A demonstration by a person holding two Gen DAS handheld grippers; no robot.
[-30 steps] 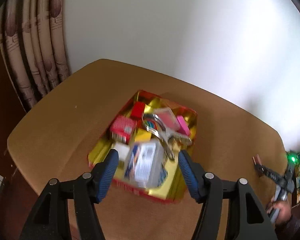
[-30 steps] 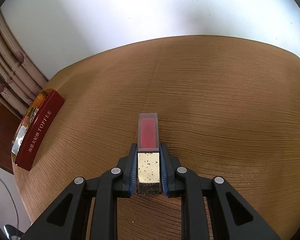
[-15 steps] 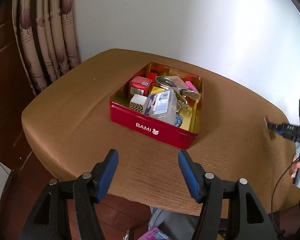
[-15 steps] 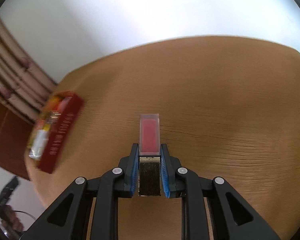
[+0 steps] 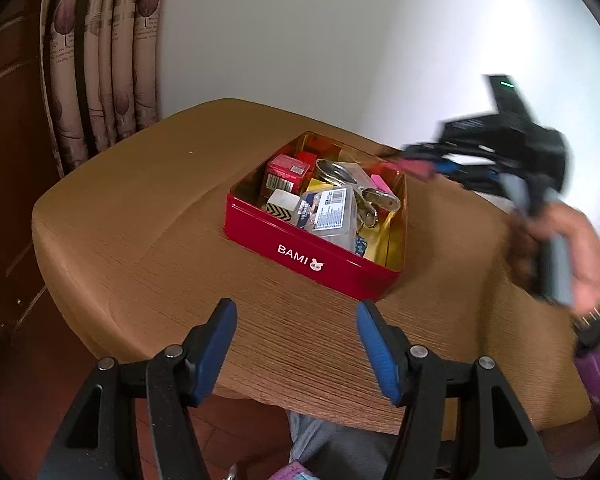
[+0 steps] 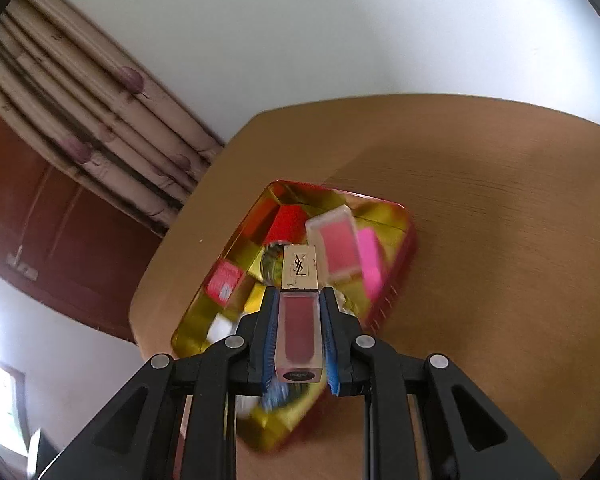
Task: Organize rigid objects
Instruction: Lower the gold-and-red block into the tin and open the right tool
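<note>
A red BAMI tin (image 5: 316, 258) with a gold inside stands on the brown table (image 5: 140, 216); it holds several small boxes, a clear case and metal clips. My left gripper (image 5: 296, 348) is open and empty, low at the table's near edge. My right gripper (image 6: 300, 320) is shut on a lipstick tube (image 6: 300, 320) with a gold cap (image 6: 299, 267) and red body, held above the tin (image 6: 396, 292). It also shows, blurred, in the left wrist view (image 5: 440, 164) over the tin's far right corner.
Patterned curtains (image 5: 100, 60) and dark wood panelling stand left of the table. A white wall lies behind. The person's hand (image 5: 568, 252) and purple sleeve are at the right. Bare tabletop (image 6: 500, 184) lies right of the tin.
My right gripper swung left with the lipstick, from over bare table to above the tin. My left gripper pulled back from the tin to the table's near edge, still open.
</note>
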